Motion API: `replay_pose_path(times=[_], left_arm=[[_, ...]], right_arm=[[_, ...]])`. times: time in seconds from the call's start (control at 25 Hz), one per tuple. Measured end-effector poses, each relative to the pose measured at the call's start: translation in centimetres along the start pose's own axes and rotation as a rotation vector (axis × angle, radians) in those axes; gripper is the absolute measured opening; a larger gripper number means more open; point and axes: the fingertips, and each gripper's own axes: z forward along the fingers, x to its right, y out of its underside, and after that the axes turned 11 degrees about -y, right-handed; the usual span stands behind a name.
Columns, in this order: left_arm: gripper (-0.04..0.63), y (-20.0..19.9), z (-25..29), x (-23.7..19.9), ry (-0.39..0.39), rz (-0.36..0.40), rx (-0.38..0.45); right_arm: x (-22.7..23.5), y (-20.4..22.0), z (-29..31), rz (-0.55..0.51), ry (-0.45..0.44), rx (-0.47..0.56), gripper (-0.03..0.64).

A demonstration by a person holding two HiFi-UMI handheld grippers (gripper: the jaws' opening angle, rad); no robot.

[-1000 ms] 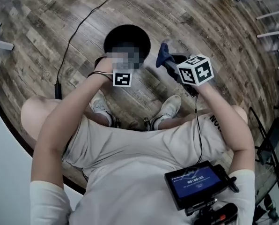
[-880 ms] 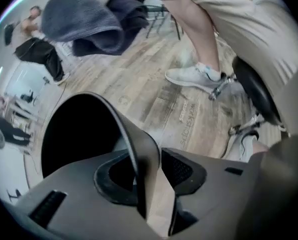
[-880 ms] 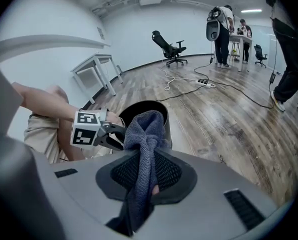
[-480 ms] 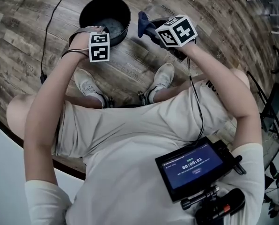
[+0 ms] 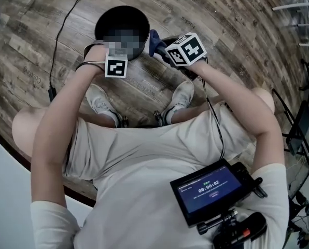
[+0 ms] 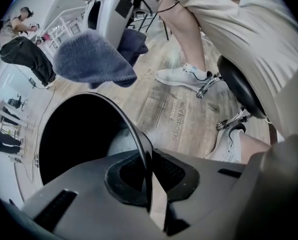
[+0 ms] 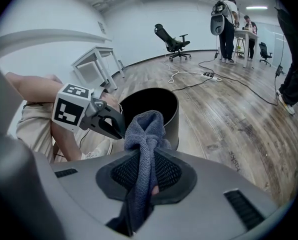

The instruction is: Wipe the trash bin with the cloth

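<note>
1. The trash bin [image 5: 103, 18] sits at the upper centre of the head view. Its mouth is open from above, and its far and left rim are free.
2. The left gripper [image 6: 149, 181] blocks the near rim. Its jaws have just been closing with the bin's thin wall between them.
3. The right gripper [image 7: 144, 179], clamped on the cloth [image 7: 146, 129], crowds the bin's right side, just beside the wall.
4. Below the bin in the frame, two shoes [image 5: 98, 100] and the stool [image 6: 239, 89] hem in the floor.
5. A cable [image 5: 52, 93] crosses the boards at the upper left; the floor at the upper right lies open.
</note>
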Motion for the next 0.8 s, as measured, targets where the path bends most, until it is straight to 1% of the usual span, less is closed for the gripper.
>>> replay_pose_path(times=[0.12, 0.28, 0.48, 0.6, 0.8], left_arm=[[0.037, -0.5, 0.2, -0.1, -0.026, 0.0, 0.018], [0.037, -1.1, 0.5, -0.6, -0.074, 0.001, 0.043], [0.038, -1.4, 0.5, -0.1, -0.081, -0.002, 0.054], [0.038, -1.4, 0.6, -0.3, -0.085, -0.007, 0.054], [0.038, -1.9, 0.9, -0.7, -0.097, -0.025, 0.065]], right_arm=[[-0.4, 0.6, 2.0, -0.017, -0.011, -0.012, 0.061], [0.4, 0.2, 4.1, -0.057, 0.015, -0.015, 0.061], [1.4, 1.4, 5.6, -0.035, 0.023, -0.019, 0.061], [2.8, 2.2, 6.9, 0.014, 0.027, -0.014, 0.061], [6.2, 4.3, 10.1, 0.177, 0.037, 0.019, 0.061]])
